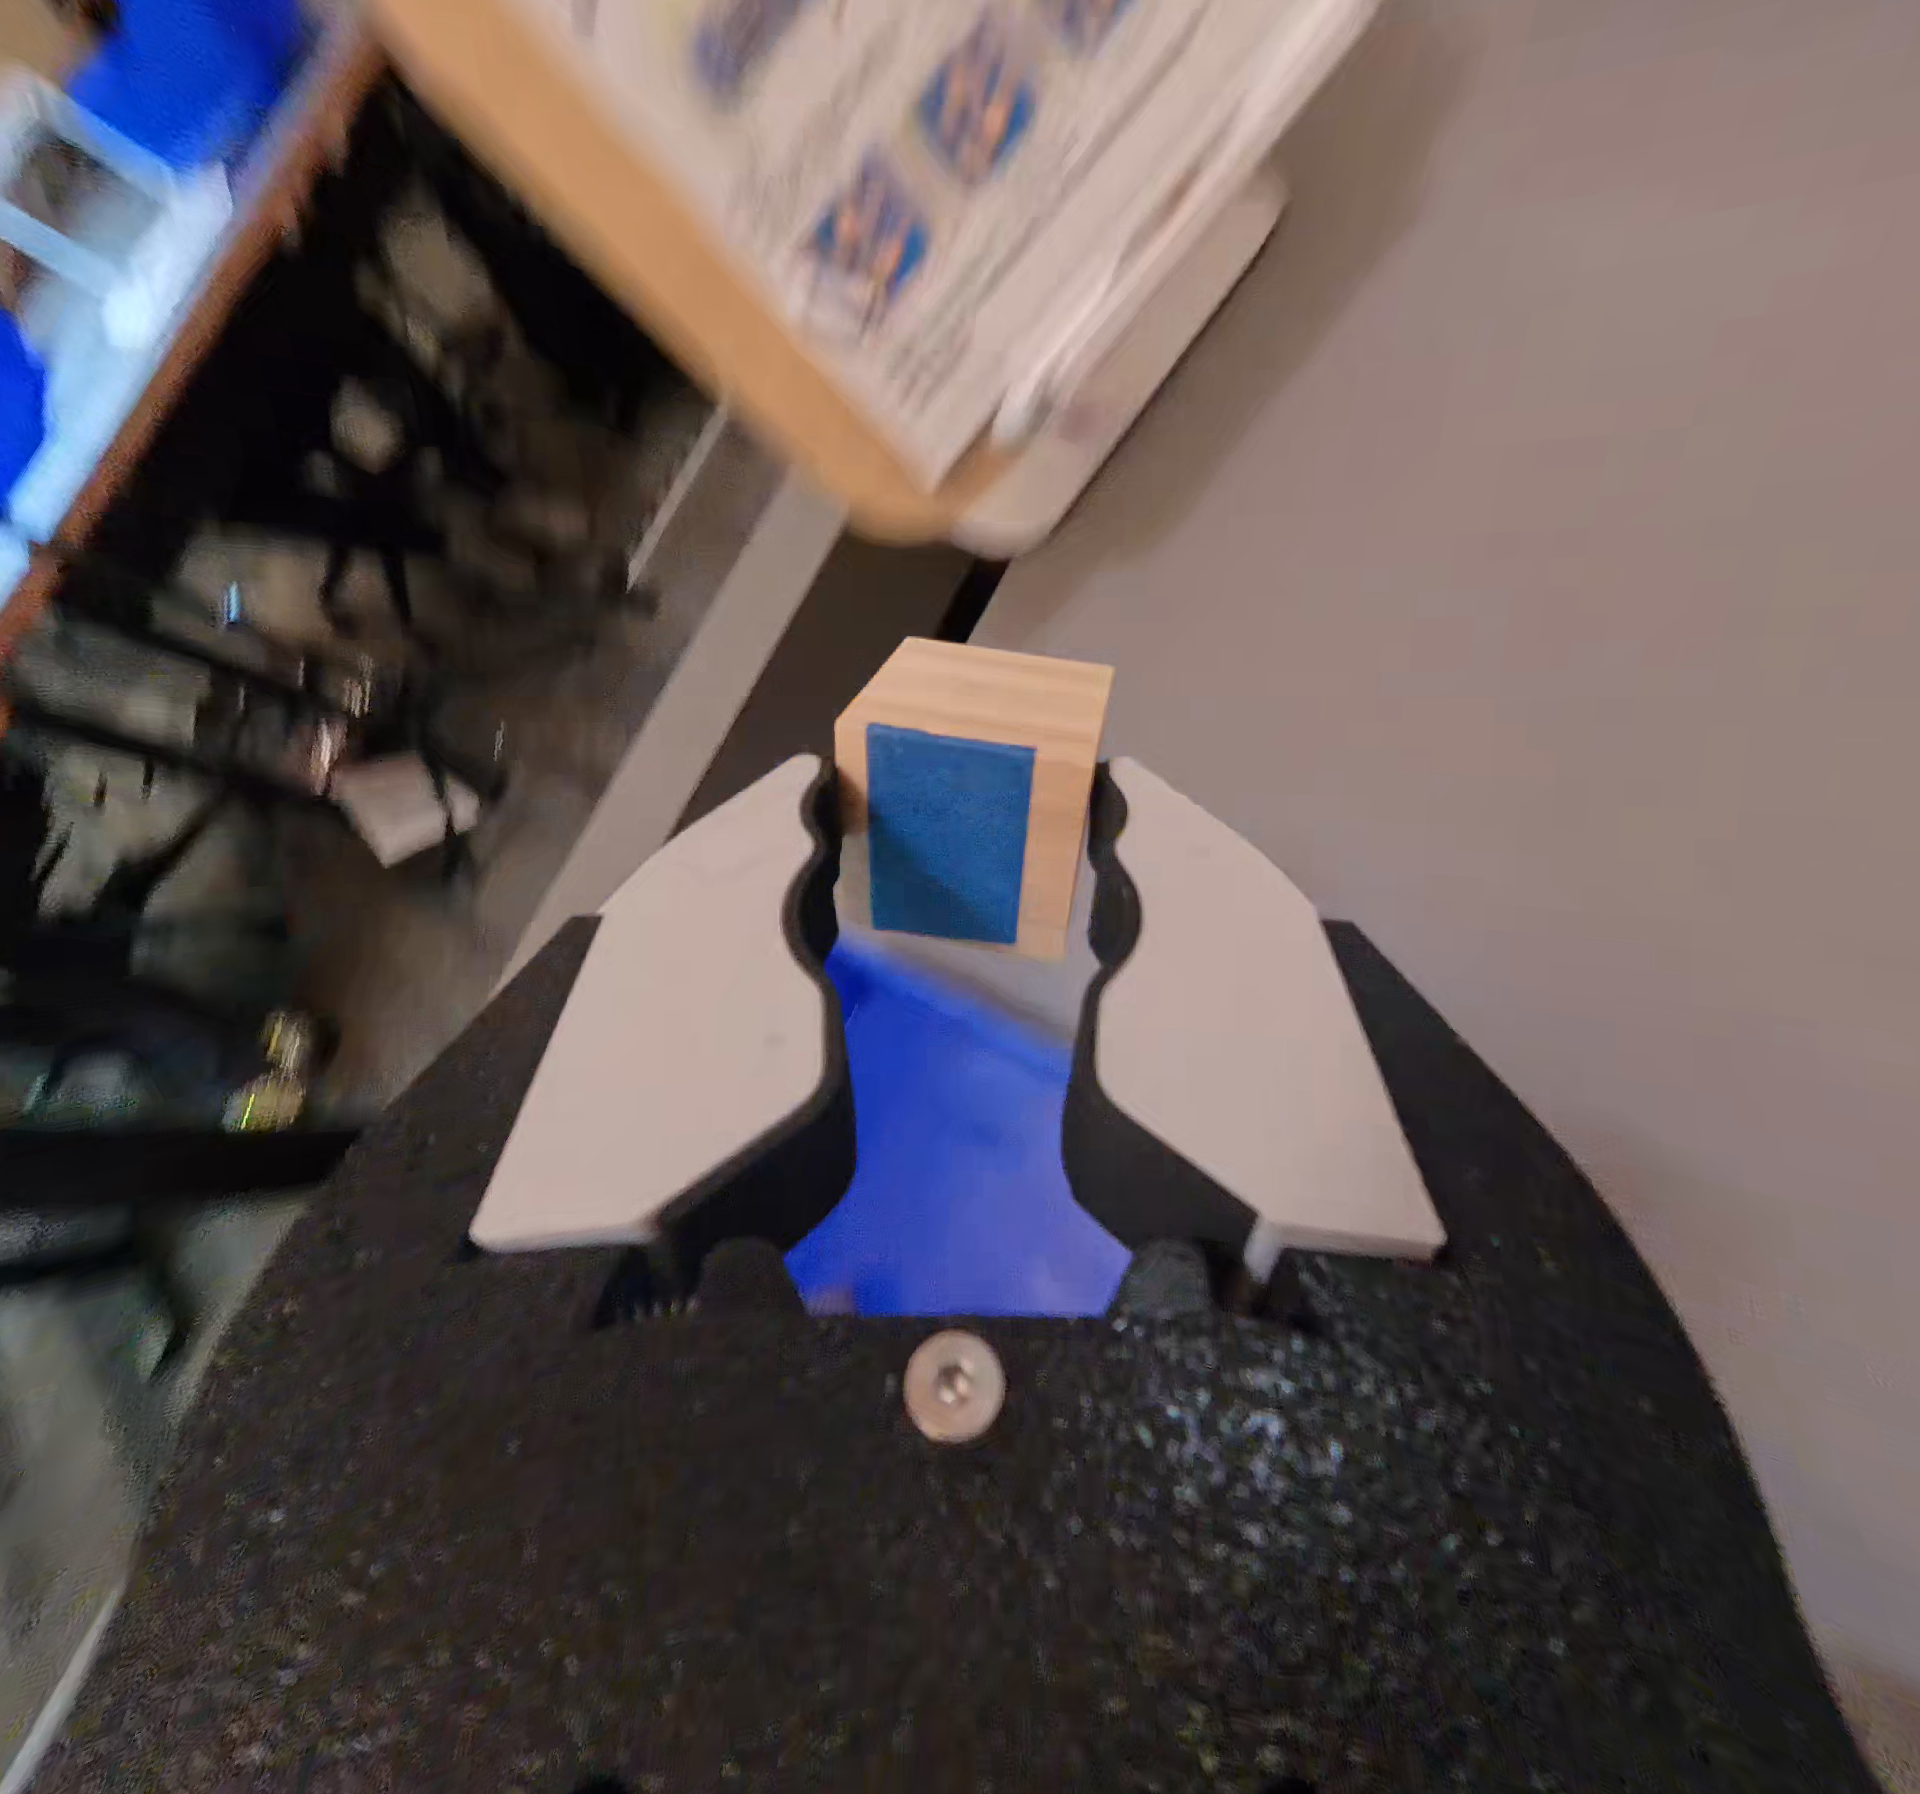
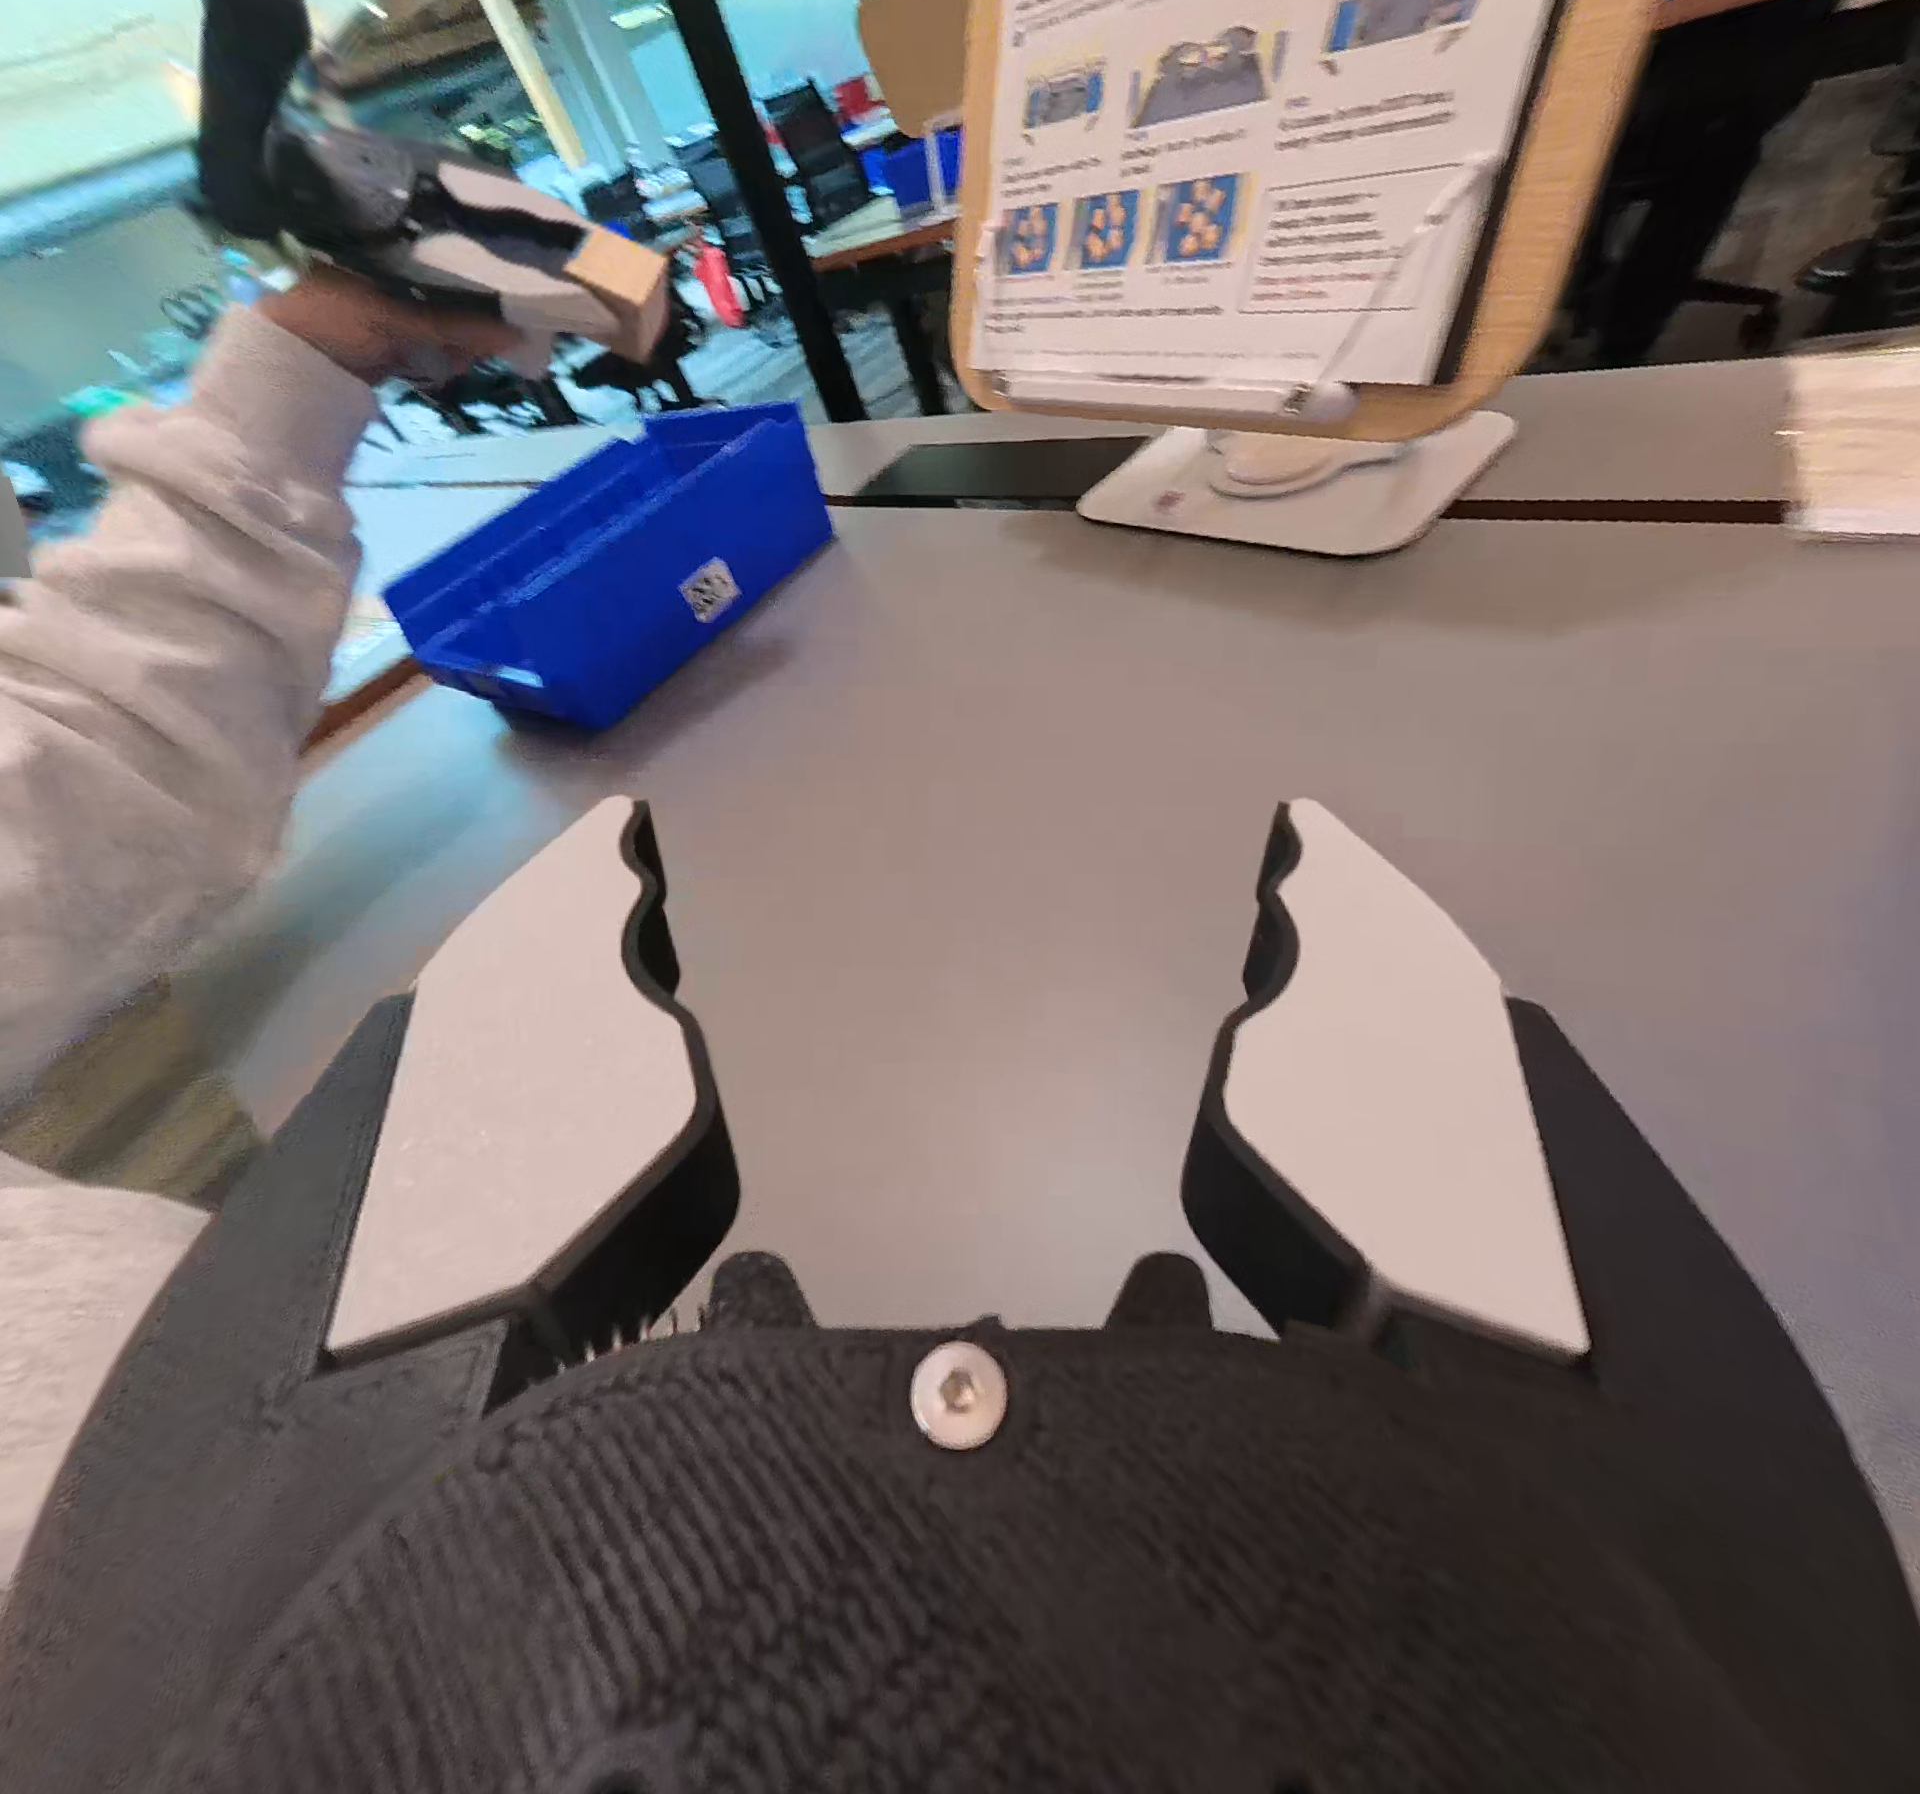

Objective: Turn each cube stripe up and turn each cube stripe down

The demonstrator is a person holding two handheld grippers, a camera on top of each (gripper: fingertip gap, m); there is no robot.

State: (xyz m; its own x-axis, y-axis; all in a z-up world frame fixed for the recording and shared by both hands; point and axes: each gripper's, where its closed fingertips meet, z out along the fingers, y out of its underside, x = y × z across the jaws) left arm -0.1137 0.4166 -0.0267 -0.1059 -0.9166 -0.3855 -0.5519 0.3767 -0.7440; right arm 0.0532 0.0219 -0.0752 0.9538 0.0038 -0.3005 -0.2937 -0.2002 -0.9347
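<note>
Left wrist view: camera behind left hand-held gripper, looking forward along fingers, rolled hard, raised off grey surface; wooden cube very near lens; blurred document stand ahead, blue bin below.

Right wrist view: camera behind right hand-held gripper, level, low over surface, facing stand.

Shared: stand, surface, bin, cube, left hand-held gripper seen upper left in right wrist view.

The cube is pale wood, with a blue stripe on the face toward the left wrist camera. It is held aloft, above the bin.
</note>
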